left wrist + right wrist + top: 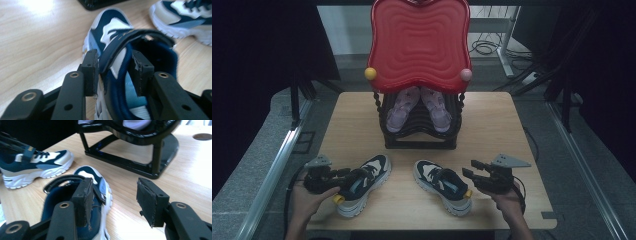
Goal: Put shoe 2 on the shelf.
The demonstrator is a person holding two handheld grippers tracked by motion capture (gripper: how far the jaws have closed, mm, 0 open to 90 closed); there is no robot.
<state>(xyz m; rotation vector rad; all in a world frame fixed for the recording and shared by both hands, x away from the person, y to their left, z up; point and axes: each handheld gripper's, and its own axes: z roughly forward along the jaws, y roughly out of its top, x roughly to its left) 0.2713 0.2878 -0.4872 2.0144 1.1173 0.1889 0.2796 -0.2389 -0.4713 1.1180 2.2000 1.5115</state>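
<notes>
From the high view, we see two navy-and-white sneakers on the near part of the tabletop (pixel 492 125), in front of a black shoe rack (pixel 419 131) that already carries a pair of lilac sandals (pixel 418 107) under its red top (pixel 419 42). The left sneaker (pixel 364 184) lies near left with the left gripper (pixel 346 175) at its heel end. The right sneaker (pixel 443 186) lies near right, and the right gripper (pixel 472 170) hangs just beside its heel, apart from it.

In the left gripper view, the left gripper (pixel 116 71) straddles the left sneaker's (pixel 110 37) collar wall and strap: one jaw stands outside, the other inside the opening. The jaws look snug against the material, so we judge it gripped or very nearly so.

In the right gripper view, the right gripper (pixel 113 198) stands open, with bare wood between its jaws and the right sneaker (pixel 75 205) under its left jaw only.

We judge the work barely begun: neither sneaker is on the rack, and the first lift is only being secured.
</notes>
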